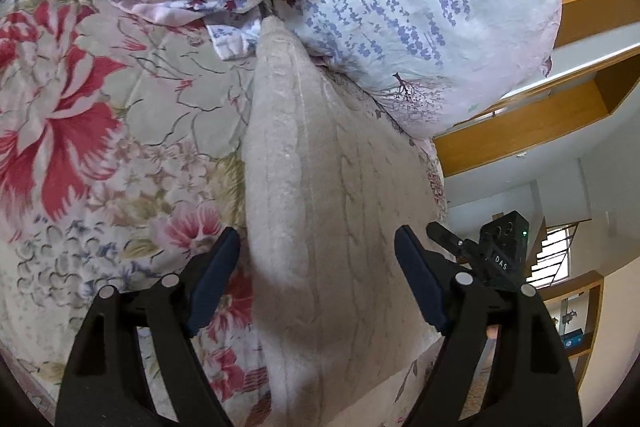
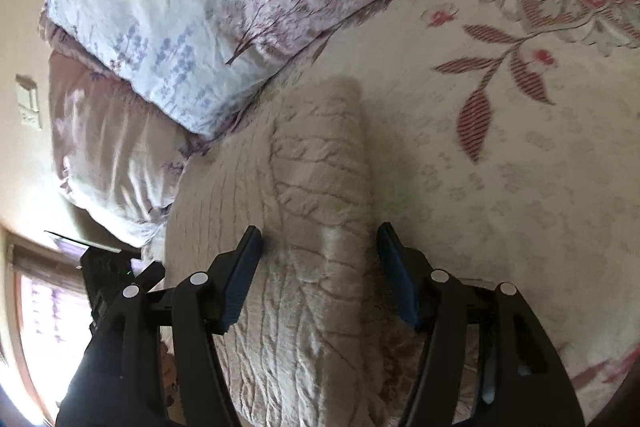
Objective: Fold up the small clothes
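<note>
A cream cable-knit sweater (image 1: 320,195) lies folded into a long strip on a bed's floral quilt (image 1: 100,115), its far end beside lavender-print pillows (image 1: 420,19). The left hand-held gripper (image 1: 318,259) and right hand-held gripper (image 2: 320,255) both hover over the knit, jaws apart, pads clear of the fabric.

Soft daylight, fisheye-warped edges, right view slightly blurred

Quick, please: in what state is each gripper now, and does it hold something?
Left gripper: open, pads clear of the cream knitted garment lying between them.
Right gripper: open, astride the garment's folded edge, not gripping it.
</note>
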The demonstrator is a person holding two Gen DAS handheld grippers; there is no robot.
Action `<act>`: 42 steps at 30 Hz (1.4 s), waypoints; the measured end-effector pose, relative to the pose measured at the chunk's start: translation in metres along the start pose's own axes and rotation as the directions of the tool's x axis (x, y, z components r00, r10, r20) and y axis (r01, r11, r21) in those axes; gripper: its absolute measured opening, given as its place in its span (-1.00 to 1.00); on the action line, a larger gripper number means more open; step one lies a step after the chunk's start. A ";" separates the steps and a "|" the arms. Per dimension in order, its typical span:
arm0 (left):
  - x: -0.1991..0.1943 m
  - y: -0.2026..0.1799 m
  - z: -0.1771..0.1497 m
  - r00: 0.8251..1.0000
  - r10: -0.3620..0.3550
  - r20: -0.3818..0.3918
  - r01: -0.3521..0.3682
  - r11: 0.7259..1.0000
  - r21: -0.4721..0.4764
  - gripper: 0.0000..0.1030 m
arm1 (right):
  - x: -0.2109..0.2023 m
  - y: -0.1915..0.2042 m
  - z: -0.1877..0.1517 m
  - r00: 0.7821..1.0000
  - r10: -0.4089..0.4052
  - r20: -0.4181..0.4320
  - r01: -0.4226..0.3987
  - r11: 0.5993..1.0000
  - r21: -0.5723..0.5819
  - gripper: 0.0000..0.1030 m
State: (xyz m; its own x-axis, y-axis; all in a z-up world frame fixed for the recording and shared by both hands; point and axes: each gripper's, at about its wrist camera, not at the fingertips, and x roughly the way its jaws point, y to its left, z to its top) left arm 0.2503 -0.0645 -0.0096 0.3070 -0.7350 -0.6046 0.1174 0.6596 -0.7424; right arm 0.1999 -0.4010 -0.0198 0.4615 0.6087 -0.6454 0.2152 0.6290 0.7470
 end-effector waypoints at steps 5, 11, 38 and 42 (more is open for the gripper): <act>0.009 -0.002 0.003 1.000 -0.013 -0.005 0.013 1.000 0.000 0.39 | 0.004 0.000 -0.003 0.998 0.059 -0.014 -0.059 0.998 -0.019 0.15; 0.014 0.002 0.004 0.999 -0.032 -0.006 0.032 0.999 -0.031 -0.02 | 0.006 0.000 -0.010 0.993 0.114 -0.005 -0.114 0.993 -0.027 -0.31; -0.134 0.083 -0.010 0.983 0.135 0.127 -0.129 0.990 -0.053 -0.15 | 0.099 0.140 -0.070 0.999 -0.004 -0.035 -0.006 0.962 -0.274 -0.40; -0.129 0.101 -0.009 0.986 0.094 0.139 -0.082 0.993 -0.089 0.01 | 0.099 0.131 -0.063 0.998 0.015 -0.061 -0.028 0.974 -0.224 -0.20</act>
State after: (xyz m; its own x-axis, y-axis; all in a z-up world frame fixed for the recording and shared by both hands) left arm 0.2140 0.0950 -0.0093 0.4450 -0.6406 -0.6258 0.0071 0.7013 -0.7128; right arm 0.2193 -0.2278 0.0041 0.4116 0.6462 -0.6426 0.0042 0.7038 0.7104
